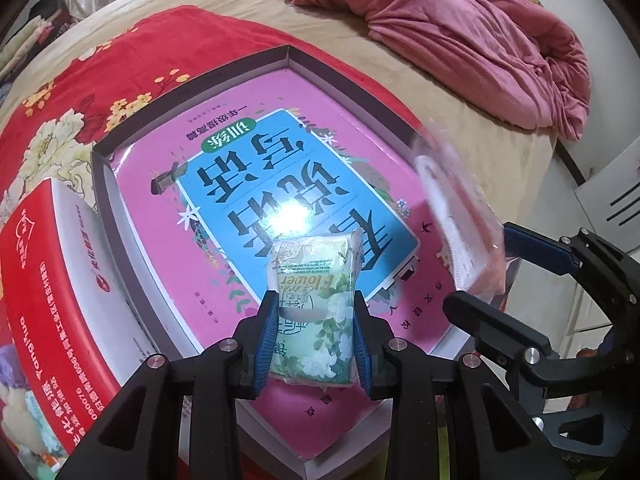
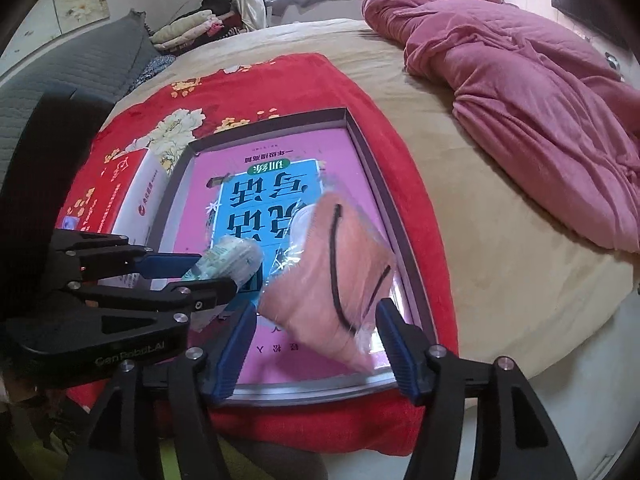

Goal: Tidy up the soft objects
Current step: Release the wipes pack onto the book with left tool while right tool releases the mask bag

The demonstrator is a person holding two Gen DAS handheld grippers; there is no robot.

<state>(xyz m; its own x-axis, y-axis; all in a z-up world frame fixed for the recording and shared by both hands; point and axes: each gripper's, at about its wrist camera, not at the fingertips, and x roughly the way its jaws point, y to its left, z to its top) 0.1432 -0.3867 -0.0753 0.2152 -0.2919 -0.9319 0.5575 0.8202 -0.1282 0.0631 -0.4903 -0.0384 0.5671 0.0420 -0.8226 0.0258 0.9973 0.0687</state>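
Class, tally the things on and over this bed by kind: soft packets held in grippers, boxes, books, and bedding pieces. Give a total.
Soft packets: 2, tissue pack and peach packet
Boxes: 2, grey box and red box
Books: 1, pink book
Bedding: 2, red blanket and pink quilt
Total: 7

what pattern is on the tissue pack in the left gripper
White flowers with green leaves on pale green tissue pack; clearest in left wrist view.

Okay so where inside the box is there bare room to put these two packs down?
The far half of the pink book cover, up to the box's back wall, is bare. The near end is crowded: the left gripper holds the tissue pack there, and the right gripper holds the wrapped pink item beside it.
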